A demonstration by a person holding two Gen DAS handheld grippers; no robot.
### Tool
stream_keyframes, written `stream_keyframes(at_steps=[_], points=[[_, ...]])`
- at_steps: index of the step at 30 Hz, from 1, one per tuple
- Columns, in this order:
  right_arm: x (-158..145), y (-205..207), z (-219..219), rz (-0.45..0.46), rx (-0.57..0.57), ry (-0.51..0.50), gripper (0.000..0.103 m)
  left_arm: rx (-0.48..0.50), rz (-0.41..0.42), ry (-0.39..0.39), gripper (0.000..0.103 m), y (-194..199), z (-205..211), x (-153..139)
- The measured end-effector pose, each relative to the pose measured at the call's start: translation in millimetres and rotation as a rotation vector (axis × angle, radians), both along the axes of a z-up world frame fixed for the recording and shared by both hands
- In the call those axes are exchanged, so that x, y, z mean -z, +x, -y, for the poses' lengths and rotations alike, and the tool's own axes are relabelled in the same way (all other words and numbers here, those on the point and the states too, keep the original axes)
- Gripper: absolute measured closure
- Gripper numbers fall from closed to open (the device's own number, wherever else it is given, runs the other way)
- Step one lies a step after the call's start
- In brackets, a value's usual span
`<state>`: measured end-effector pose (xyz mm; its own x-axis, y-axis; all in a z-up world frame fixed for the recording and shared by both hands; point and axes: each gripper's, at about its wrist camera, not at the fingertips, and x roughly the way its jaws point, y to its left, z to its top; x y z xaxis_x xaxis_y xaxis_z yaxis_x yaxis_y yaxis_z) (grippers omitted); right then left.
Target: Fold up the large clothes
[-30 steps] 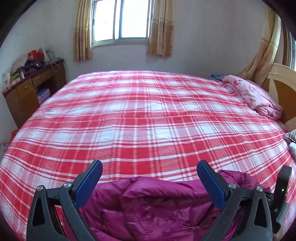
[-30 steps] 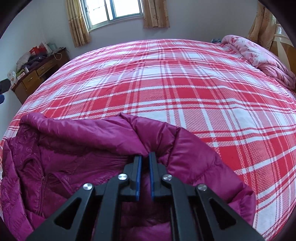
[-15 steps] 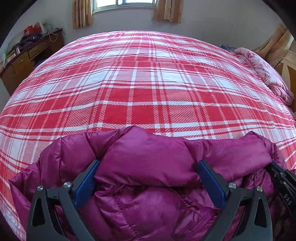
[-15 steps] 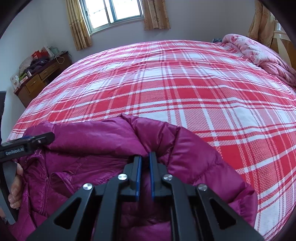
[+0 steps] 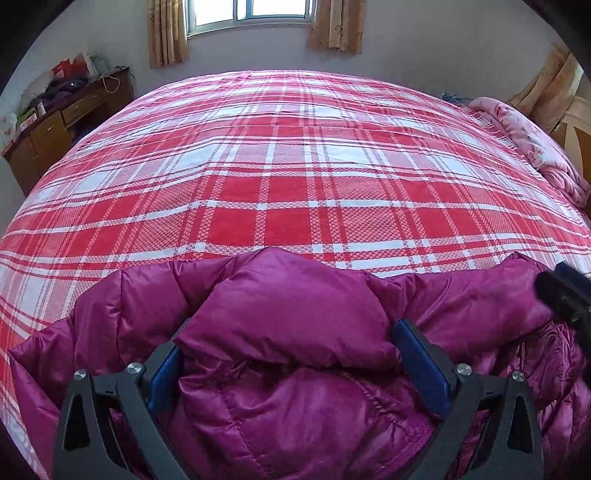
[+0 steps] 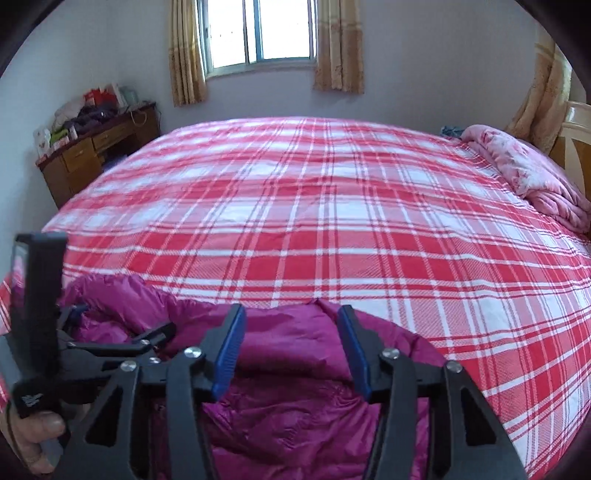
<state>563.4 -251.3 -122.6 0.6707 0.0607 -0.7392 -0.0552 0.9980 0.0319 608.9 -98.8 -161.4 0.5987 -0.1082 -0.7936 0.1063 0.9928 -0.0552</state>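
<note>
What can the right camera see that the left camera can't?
Only the right wrist view shows a person's hand gripping the left tool from the side, and the right tool with its own blue pads apart; its jaws have just been opening, with nothing pinched between them.

Only the left wrist view shows the left tool's pads wide apart around a puffy fold of the purple down jacket.

Both show that jacket, the red plaid bed, the window, the wooden desk and the pink blanket.
</note>
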Motion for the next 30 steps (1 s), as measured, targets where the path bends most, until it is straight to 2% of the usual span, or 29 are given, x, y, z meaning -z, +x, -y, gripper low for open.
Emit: stream_keyframes(at_steps=[3, 11, 19, 30], points=[[21, -3, 7, -0.019, 0.007, 0.021, 0.053, 0.000, 0.003, -0.002, 0.001, 0, 0, 1], [33, -6, 0, -0.044, -0.004, -0.030, 0.053, -0.002, -0.003, 0.044, 0.001, 1, 6, 3], [36, -5, -4, -0.053, 0.001, -0.067, 0.053, -0.003, -0.003, 0.083, 0.001, 2, 11, 5], [38, -3, -7, -0.060, 0.005, -0.090, 0.052, -0.003, -0.001, 0.098, 0.001, 2, 14, 6]])
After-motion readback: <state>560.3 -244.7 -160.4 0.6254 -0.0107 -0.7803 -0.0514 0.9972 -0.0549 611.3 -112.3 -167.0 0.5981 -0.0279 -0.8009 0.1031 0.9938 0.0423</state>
